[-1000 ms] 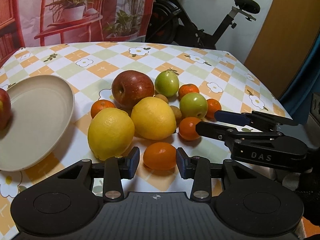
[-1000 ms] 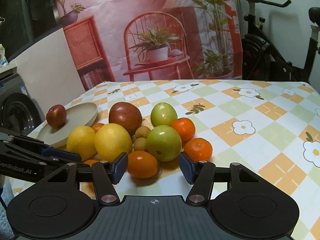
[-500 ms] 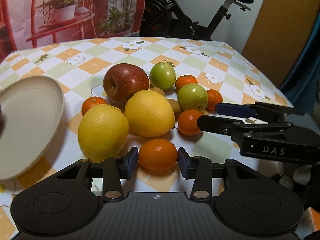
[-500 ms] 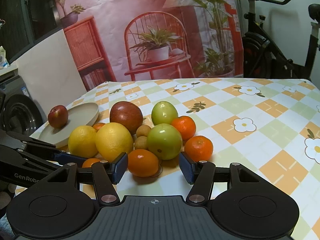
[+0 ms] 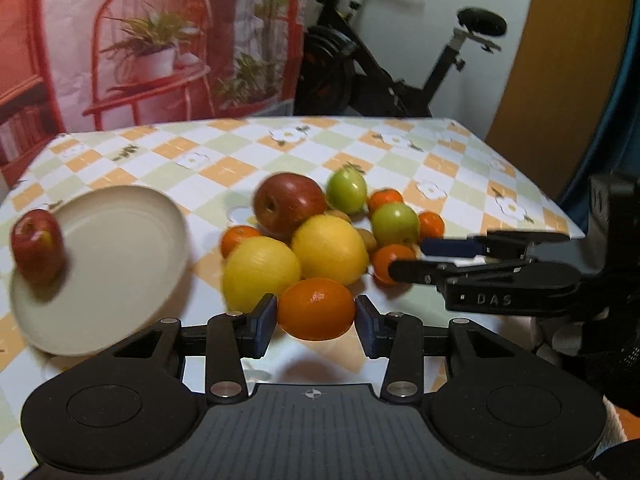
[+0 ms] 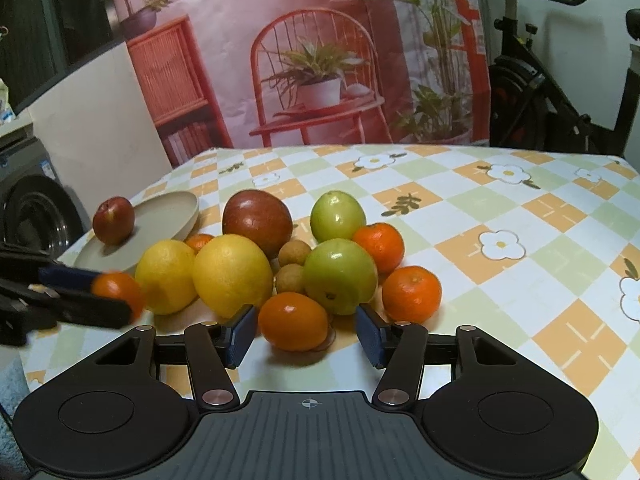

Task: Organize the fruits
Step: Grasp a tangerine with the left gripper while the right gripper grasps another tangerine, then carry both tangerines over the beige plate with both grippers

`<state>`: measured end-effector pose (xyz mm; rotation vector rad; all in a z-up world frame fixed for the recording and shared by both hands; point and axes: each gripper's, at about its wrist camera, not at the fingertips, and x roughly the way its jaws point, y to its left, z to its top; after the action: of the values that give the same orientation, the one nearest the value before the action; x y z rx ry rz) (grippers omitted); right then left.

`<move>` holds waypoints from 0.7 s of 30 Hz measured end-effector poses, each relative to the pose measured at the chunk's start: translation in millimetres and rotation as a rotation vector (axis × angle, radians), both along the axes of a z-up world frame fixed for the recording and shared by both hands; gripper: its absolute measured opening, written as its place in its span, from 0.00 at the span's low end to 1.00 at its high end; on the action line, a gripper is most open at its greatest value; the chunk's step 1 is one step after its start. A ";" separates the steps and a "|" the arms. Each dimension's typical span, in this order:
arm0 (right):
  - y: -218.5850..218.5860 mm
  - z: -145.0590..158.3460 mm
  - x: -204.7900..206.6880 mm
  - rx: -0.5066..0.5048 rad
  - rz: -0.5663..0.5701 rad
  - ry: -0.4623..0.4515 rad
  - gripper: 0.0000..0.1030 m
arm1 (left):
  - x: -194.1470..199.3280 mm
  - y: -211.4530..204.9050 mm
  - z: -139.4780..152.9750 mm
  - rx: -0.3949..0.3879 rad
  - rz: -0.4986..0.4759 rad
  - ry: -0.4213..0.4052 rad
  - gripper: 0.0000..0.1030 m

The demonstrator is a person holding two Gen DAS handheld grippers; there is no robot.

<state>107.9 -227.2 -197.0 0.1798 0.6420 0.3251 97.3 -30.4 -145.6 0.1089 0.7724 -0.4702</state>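
My left gripper (image 5: 316,320) had its blue pads pressed against both sides of a small orange (image 5: 317,309), gripping it in front of the fruit pile; the orange looked slightly oblong, its long axis running across from pad to pad. My right gripper (image 6: 306,330) sat around a second orange (image 6: 293,321) that rested on the checked tablecloth (image 6: 500,216) — its jaws had just been closing, yet a gap showed on either side, so nothing was clamped. That orange also lay with its longer side crosswise between the fingers. Behind it stood two yellow citrus fruits (image 6: 231,275), a dark red apple (image 6: 257,219) and green apples (image 6: 340,277). Off to the left, a beige plate (image 5: 120,240) held one small red apple (image 5: 37,245) at its rim.
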 end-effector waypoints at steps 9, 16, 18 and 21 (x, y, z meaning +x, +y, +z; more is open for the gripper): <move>22.7 -1.4 6.2 -0.047 0.018 0.026 0.42 | 3.1 28.3 6.2 -0.009 0.086 -0.013 0.43; 22.3 -1.2 7.0 -0.057 0.009 0.031 0.37 | 9.5 53.4 7.5 -0.019 0.159 -0.016 0.43; 19.3 0.5 6.2 -0.039 0.004 0.031 0.37 | 11.6 61.4 9.3 -0.019 0.180 -0.021 0.43; 13.0 4.1 3.3 -0.004 -0.014 0.032 0.37 | 14.6 73.2 12.2 -0.016 0.206 -0.029 0.43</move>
<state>111.2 -214.2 -192.9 0.1853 0.6724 0.3081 111.9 42.8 -133.4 0.0206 0.7424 -0.2784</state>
